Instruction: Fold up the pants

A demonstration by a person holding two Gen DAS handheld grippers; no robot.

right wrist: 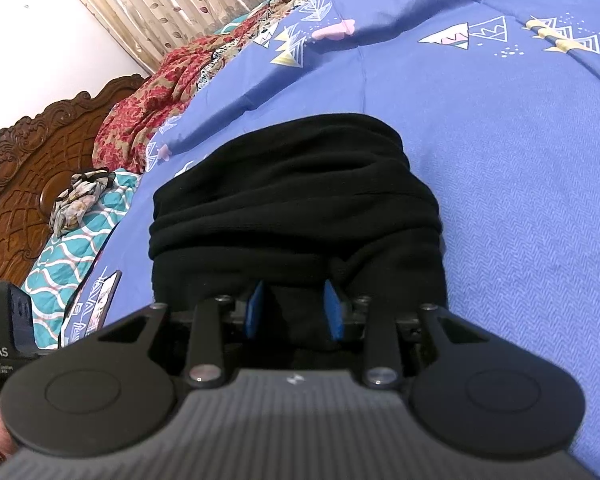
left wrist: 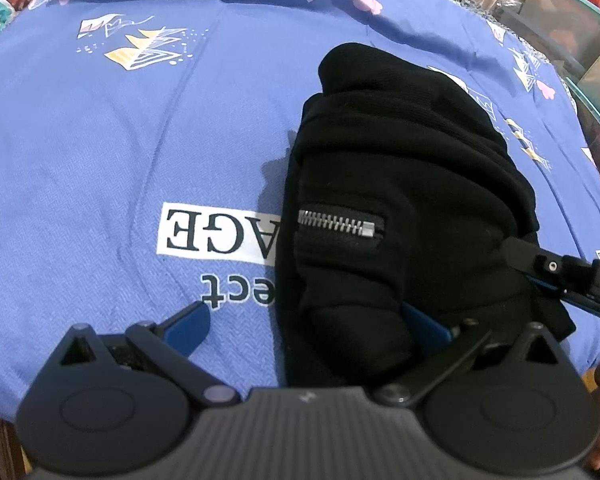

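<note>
Black pants (left wrist: 400, 184) lie folded into a thick bundle on the blue bedsheet (left wrist: 100, 160), silver zipper (left wrist: 340, 222) facing up. Right gripper (right wrist: 296, 312) pinches a fold at the bundle's near edge between its blue pads. Left gripper (left wrist: 300, 326) is spread wide: one finger on bare sheet, the other against the fabric. Carved wooden headboard (right wrist: 40, 168) behind.

Left claw (left wrist: 312, 326) wide, right claw (right wrist: 296, 312) narrow
</note>
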